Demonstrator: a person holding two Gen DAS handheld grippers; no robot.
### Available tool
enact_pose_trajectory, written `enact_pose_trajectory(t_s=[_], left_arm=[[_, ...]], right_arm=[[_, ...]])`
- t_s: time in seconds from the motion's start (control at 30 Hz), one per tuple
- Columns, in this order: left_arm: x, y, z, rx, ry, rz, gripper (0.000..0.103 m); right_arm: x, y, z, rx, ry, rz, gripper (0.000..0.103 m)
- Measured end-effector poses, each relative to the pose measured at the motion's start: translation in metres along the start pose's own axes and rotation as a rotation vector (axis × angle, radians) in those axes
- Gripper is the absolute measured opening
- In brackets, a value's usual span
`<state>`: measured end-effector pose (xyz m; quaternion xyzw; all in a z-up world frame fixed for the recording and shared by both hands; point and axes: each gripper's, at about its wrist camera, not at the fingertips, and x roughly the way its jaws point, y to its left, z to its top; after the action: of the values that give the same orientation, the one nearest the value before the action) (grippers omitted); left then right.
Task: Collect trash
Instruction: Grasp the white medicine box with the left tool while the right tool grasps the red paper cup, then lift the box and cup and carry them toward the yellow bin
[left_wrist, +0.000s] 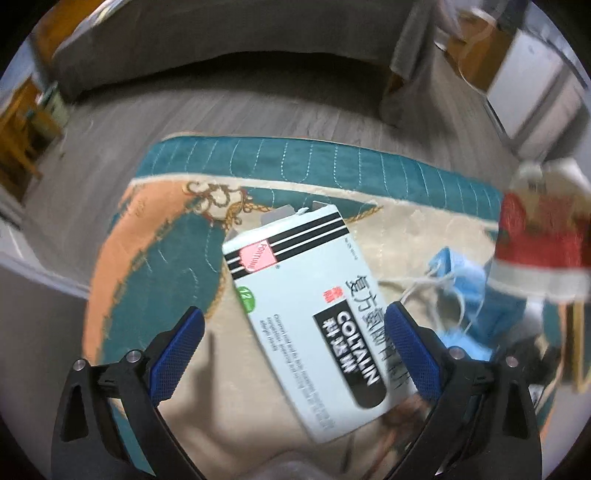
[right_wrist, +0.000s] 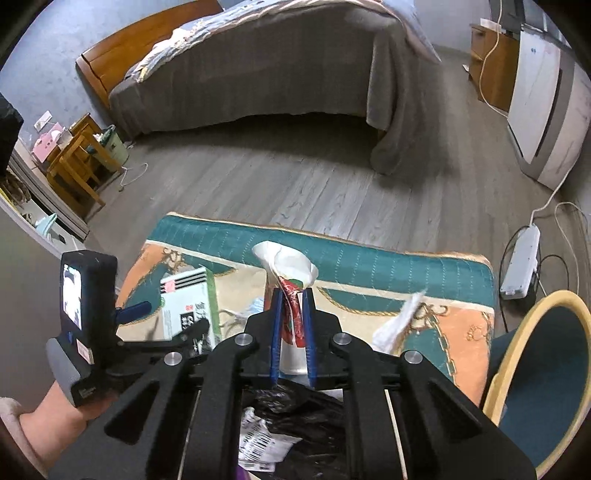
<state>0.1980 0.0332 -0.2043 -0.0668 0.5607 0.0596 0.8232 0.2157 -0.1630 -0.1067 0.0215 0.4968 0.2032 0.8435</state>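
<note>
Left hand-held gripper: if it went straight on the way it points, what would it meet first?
Most likely the white medicine box, lying on the patterned mat between the open left hand-held gripper fingers; depth is uncertain.

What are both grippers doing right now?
Left gripper: open, jaws astride the medicine box, not gripping.
Right gripper: shut on the red-and-white wrapper.

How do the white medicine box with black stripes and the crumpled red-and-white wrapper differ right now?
The white medicine box with black stripes is rigid and flat; the crumpled red-and-white wrapper is soft and bunched. The box lies on the patterned cloth between the open left gripper fingers, unheld; the wrapper is pinched in the shut right gripper, lifted clear of the cloth. Both are trash to collect.
</note>
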Motion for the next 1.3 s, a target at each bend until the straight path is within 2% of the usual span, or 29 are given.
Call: enact_pose_trajectory(t_s=[0.13,0.4,0.47,0.5,0.63,0.8,1.1,1.3], left_arm=[[0.003,-0.002,-0.001,-0.041,0.014,-0.013,0.097],[0.015,-0.014,-0.010,0.094,0.077,0.054,0.097],[0.012,-0.013,-0.011,0.109,0.071,0.060,0.092],[0.010,-0.011,-0.012,0.109,0.067,0.054,0.081],[0.001,-0.009,-0.013,0.123,0.068,0.011,0.078],[-0.025,-0.006,-0.011,0.126,0.001,-0.032,0.078],[-0.082,-0.026,-0.017,0.209,-0.155,-0.037,0.077],[-0.114,-0.047,-0.030,0.271,-0.219,-0.028,0.077]], right_arm=[[0.004,-0.001,-0.003,0.005,0.022,0.008,0.010],[0.010,0.004,-0.005,-0.016,0.046,-0.004,0.010],[0.009,0.004,-0.006,-0.017,0.047,-0.007,0.010],[0.009,0.005,-0.006,-0.016,0.048,-0.008,0.010],[0.006,0.006,-0.008,-0.014,0.045,-0.006,0.010],[-0.003,0.009,-0.011,-0.014,0.032,-0.004,0.010],[-0.041,0.004,-0.018,-0.012,-0.050,-0.016,0.006],[-0.063,-0.005,-0.027,0.011,-0.072,-0.019,0.006]])
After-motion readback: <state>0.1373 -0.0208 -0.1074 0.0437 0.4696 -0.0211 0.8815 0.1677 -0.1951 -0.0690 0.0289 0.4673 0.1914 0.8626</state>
